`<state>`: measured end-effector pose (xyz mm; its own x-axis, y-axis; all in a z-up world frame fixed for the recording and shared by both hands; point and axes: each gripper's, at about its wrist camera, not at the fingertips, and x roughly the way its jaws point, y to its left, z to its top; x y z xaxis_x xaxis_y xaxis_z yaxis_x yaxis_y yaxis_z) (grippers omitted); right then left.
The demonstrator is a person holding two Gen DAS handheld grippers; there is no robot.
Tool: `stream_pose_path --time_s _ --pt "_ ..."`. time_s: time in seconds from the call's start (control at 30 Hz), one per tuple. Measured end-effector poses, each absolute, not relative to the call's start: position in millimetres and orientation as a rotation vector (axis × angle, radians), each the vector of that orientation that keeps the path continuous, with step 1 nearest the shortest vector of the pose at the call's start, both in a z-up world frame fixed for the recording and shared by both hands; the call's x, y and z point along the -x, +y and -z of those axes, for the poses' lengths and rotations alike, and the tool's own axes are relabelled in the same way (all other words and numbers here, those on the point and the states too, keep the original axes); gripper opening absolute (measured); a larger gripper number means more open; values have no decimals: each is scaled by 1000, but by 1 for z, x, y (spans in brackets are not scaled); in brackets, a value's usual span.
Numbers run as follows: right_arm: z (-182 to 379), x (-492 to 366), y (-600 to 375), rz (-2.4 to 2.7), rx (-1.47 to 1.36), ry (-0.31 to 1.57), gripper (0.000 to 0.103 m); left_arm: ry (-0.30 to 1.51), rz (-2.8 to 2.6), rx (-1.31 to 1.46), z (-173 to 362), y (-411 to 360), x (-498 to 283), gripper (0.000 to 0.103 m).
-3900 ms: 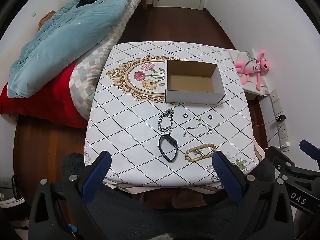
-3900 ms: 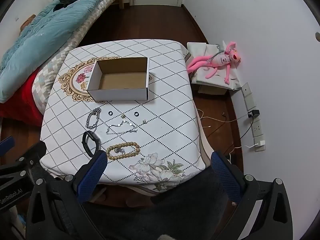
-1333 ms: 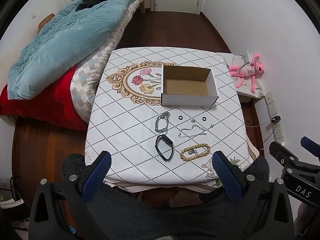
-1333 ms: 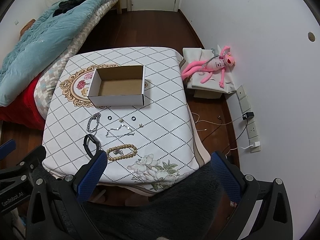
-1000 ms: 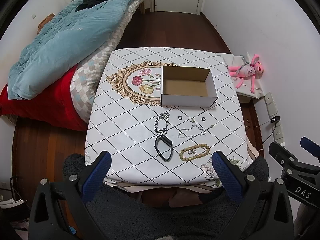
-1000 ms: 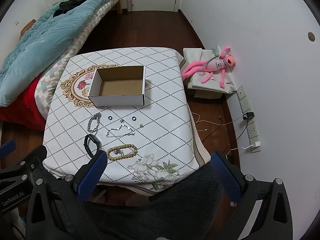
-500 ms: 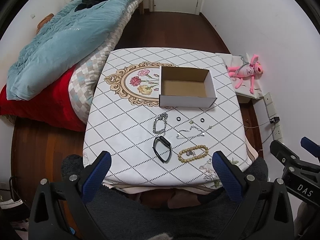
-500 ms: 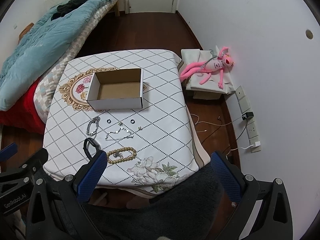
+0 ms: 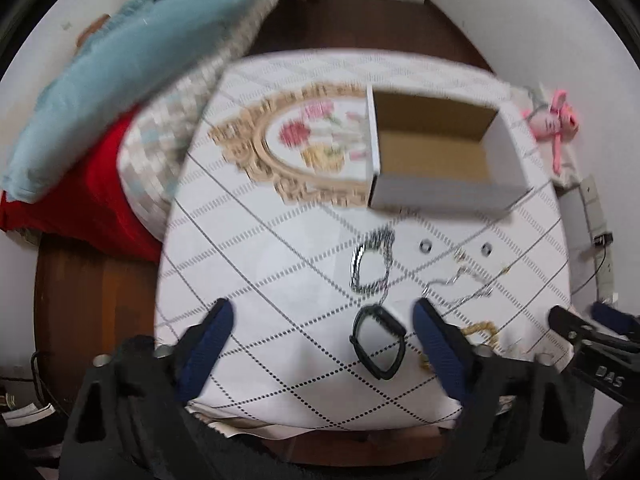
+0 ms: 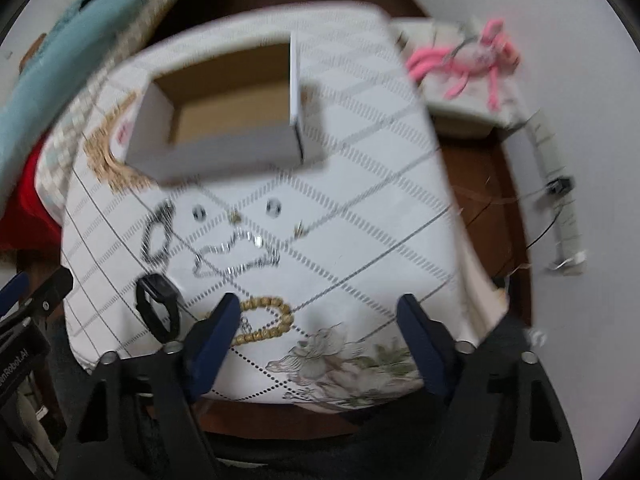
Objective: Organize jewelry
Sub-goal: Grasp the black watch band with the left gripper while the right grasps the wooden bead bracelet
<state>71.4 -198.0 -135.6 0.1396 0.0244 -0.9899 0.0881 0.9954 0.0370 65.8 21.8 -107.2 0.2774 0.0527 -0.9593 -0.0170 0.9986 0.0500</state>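
Both grippers have dropped toward the tabletop's (image 9: 240, 264) near edge (frames blurred); we note left gripper (image 9: 320, 316) and right gripper (image 10: 318, 310) fingers spread, empty, jewelry pickup imminent

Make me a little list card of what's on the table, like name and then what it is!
box: open, empty cardboard box at the far side of the table
black band: nearest the left gripper
bead bracelet: near edge, right of the black band
dark chain: looped, between the box and the black band
silver chain: spread out mid-table
rings: two small ones in front of the box
left gripper: open, holding nothing
right gripper: open, holding nothing
beyond table: pink plush
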Motion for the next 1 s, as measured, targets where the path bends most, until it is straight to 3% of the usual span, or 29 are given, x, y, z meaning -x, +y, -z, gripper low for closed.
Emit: stream_pose_path --time_s 0.13,0.23,0.37,0.5,0.6,0.63,0.73,0.77,1.0 --pt "181 -70 -189 38 -83 1492 68 1369 -13 -12 144 22 -63 77" --pt "200 -67 -182 31 -76 1512 63 1416 4 7 166 23 -61 64" --pt "219 -62 -172 27 -42 1525 46 1456 19 38 188 23 -59 51" --pt "219 -56 -163 28 1 1488 37 1469 14 33 202 23 -58 44" --pt "219 -52 -158 26 6 1455 34 1449 23 49 209 23 -57 32" --pt "219 -51 -156 23 9 1439 33 1435 32 33 209 20 -56 24" --pt "217 -44 -153 22 15 1417 14 1413 51 11 209 17 -54 6" --pt "216 -43 -152 24 15 1414 10 1402 51 2 210 16 -54 6" --pt "203 -41 -174 -24 -138 1403 9 1351 56 -10 204 14 -48 5"
